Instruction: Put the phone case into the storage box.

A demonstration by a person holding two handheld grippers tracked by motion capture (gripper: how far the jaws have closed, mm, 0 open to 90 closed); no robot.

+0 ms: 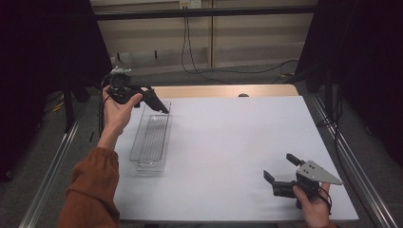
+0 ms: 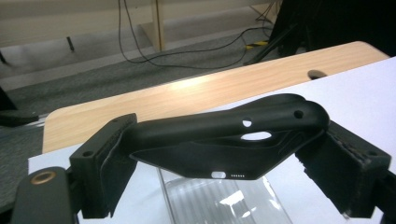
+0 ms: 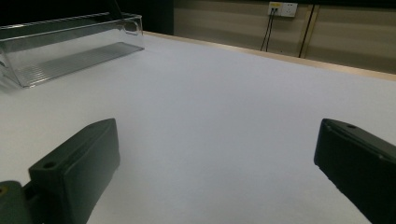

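Note:
My left gripper [image 1: 145,96] is raised at the table's far left and is shut on a black phone case [image 1: 160,106]. In the left gripper view the phone case [image 2: 224,135] spans the gap between both pads, bowed and tilted, with its camera cut-out toward the right. Right below it lies a long clear plastic tray [image 1: 134,142], whose ribbed floor [image 2: 219,200] shows under the case. My right gripper [image 1: 282,168] rests low near the front right corner, open, with nothing between its jaws [image 3: 215,158].
A white sheet [image 1: 237,142] covers the table, with a wooden strip [image 1: 214,90] bare along the far edge. The clear tray [image 3: 70,42] sits far off to the upper left in the right gripper view. Cables run across the floor beyond the table.

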